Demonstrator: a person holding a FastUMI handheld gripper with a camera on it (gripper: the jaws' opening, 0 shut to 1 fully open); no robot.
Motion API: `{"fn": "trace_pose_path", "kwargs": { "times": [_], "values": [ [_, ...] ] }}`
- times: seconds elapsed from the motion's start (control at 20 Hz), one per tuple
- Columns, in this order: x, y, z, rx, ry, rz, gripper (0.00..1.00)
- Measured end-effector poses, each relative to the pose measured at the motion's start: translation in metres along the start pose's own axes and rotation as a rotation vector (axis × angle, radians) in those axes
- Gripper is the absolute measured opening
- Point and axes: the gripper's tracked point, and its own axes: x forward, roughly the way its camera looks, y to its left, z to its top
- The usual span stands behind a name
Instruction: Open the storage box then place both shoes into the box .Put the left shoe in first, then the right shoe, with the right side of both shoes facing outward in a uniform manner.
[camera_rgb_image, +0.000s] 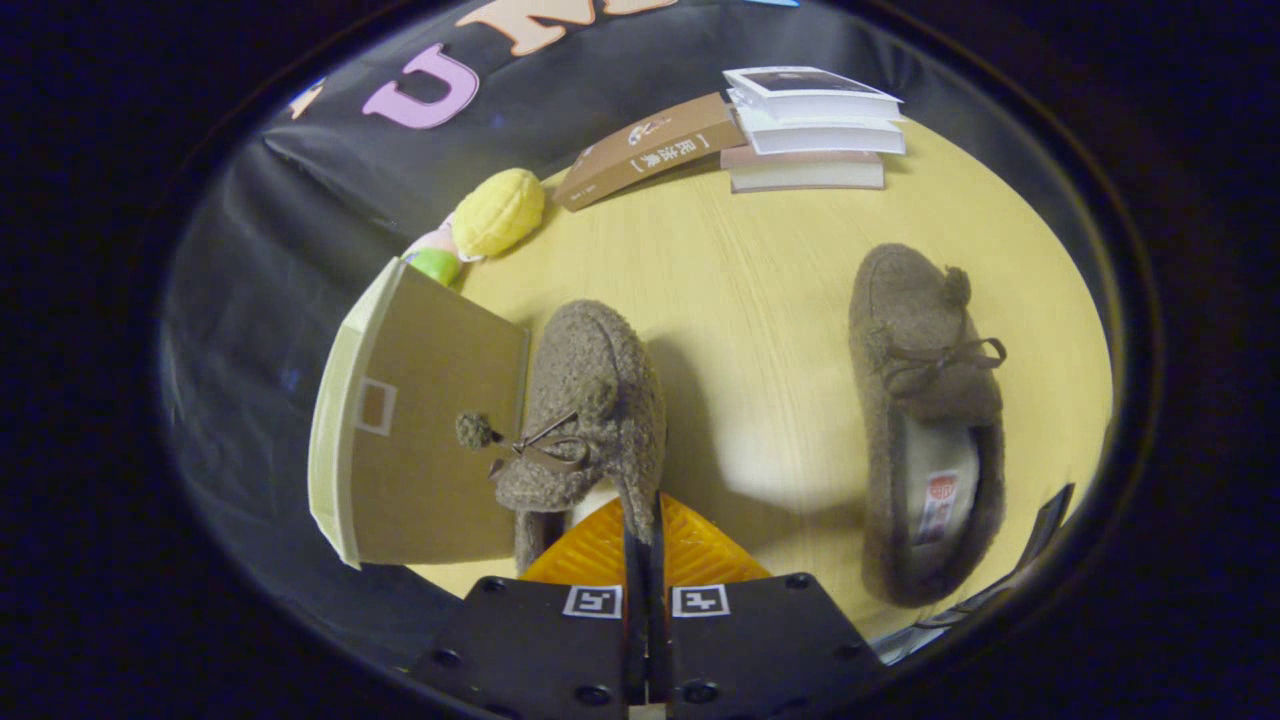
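The fingers (645, 530) pinch the heel rim of one fuzzy shoe (590, 400) beside the storage box (420, 420); keep that clamp firm and the shoe level while easing it inside

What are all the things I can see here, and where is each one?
Held shoe: one, brown fuzzy, pinched between the fingers, beside the box.
Other shoe: one, brown fuzzy, lying on the table apart from the fingers.
Storage box: one, tan cardboard, next to the held shoe.
Yellow toy: one, beyond the box.
Green item: one, behind the box, partly hidden.
Books: a small stack plus one brown, at the table's far side.
Table: one, light wood.
Gripper: one, orange fingers, shut on the shoe's edge.
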Motion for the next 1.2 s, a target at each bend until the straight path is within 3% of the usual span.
{"fn": "trace_pose_path", "kwargs": {
  "times": [0.65,1.0,1.2],
  "values": [
    [-0.06,0.143,0.07,-0.008,-0.129,0.129,0.04],
    [-0.039,0.232,0.063,-0.047,-0.099,0.192,0.04],
    [-0.008,0.262,0.047,-0.057,-0.063,0.178,0.04]
  ]
}}
